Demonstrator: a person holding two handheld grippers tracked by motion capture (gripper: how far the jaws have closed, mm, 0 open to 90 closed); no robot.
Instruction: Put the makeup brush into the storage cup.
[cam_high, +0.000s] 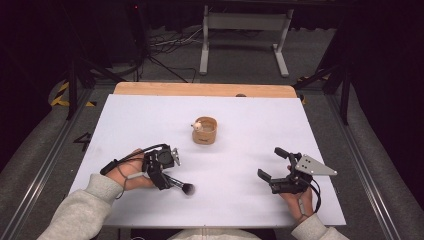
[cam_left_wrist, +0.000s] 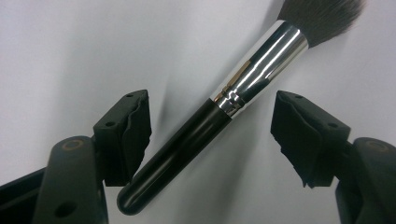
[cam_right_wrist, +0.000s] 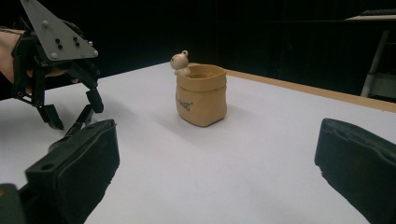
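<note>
A makeup brush (cam_left_wrist: 252, 70) with a black handle, a silver ferrule and dark bristles lies flat on the white table (cam_high: 240, 150). In the high view the brush (cam_high: 181, 186) is at the front left, bristles pointing right. My left gripper (cam_high: 167, 181) points down over it. Its jaws (cam_left_wrist: 210, 135) straddle the handle: the left pad sits close against it, the right pad stands well apart. My right gripper (cam_high: 268, 162) rests at the front right, open, with nothing between its jaws (cam_right_wrist: 215, 177). From there my left gripper (cam_right_wrist: 74, 115) shows at the far left.
A small tan pot (cam_high: 205, 131) with a little bear figure on its rim stands at the table's middle; the right gripper view faces this pot (cam_right_wrist: 201, 95). A wooden strip (cam_high: 200, 89) runs along the far edge. Metal stands and cables lie on the floor beyond.
</note>
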